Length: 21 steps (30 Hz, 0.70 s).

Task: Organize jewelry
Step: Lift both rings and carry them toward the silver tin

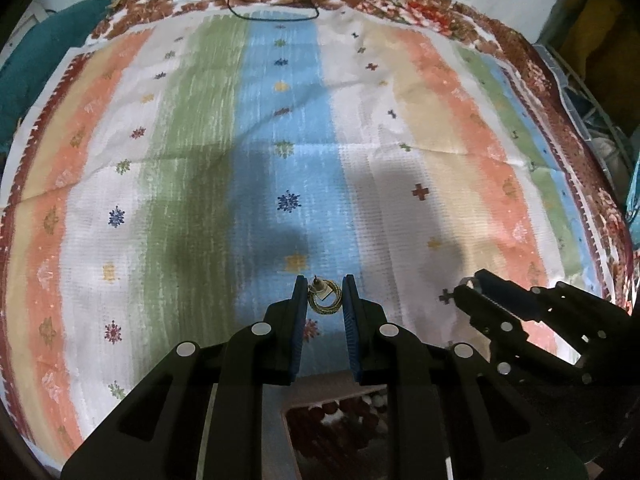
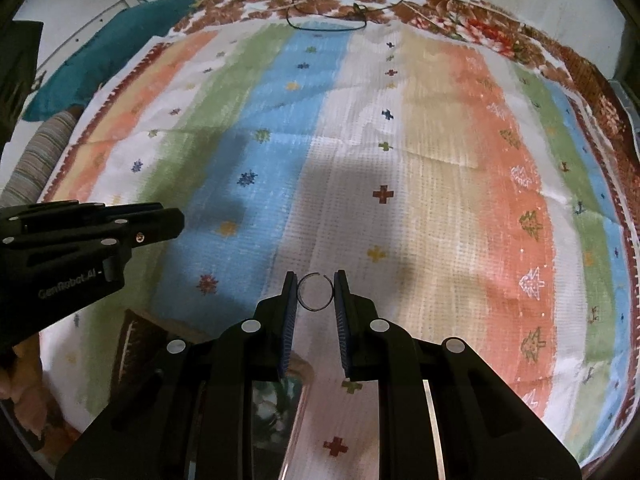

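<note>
Nearest me, my left gripper (image 1: 324, 294) has its blue pads closed against a small gold ring earring (image 1: 325, 299), which sits right between the tips, held above the striped cloth (image 1: 200, 184). My right gripper (image 2: 316, 292) likewise pinches a thin dark open ring (image 2: 315, 292) between its tips. Farther off, at the cloth's far edge, I see a dark cord (image 1: 276, 16) lying well apart from both grippers.

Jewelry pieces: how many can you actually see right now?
3. A gold ring sits between the left gripper's fingers, a thin dark open ring between the right gripper's, and a dark cord necklace lies at the cloth's far edge. Others may be hidden.
</note>
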Available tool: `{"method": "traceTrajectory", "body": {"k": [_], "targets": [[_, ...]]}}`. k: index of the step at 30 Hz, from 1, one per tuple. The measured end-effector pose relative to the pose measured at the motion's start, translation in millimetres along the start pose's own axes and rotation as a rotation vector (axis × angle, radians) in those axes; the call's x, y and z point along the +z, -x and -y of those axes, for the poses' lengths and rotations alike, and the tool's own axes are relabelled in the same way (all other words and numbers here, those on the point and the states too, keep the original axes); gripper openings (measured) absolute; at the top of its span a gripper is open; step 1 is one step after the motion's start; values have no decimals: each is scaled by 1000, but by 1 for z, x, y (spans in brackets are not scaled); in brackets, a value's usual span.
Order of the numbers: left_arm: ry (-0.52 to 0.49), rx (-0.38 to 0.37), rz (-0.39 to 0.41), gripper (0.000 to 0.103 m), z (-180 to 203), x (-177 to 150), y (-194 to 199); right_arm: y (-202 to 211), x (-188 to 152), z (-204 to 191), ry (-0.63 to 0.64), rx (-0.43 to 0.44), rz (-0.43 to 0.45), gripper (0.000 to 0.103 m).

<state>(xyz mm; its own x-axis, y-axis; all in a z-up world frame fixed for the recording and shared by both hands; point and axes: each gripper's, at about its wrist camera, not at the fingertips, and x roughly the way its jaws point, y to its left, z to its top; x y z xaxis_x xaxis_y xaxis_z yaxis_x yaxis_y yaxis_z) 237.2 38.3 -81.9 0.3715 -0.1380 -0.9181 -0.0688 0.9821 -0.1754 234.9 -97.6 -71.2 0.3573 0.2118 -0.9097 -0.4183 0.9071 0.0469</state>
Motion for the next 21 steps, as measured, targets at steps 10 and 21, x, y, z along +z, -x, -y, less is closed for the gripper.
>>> {"method": "traceTrajectory", "body": {"k": [10,21], "targets": [[-23,20,40,17,7,-16,22,13,-8,0,-17,13,20,19],[-73,11,96,17,24,-40,52,41,-22,-8,-4,39,86,19]]}}
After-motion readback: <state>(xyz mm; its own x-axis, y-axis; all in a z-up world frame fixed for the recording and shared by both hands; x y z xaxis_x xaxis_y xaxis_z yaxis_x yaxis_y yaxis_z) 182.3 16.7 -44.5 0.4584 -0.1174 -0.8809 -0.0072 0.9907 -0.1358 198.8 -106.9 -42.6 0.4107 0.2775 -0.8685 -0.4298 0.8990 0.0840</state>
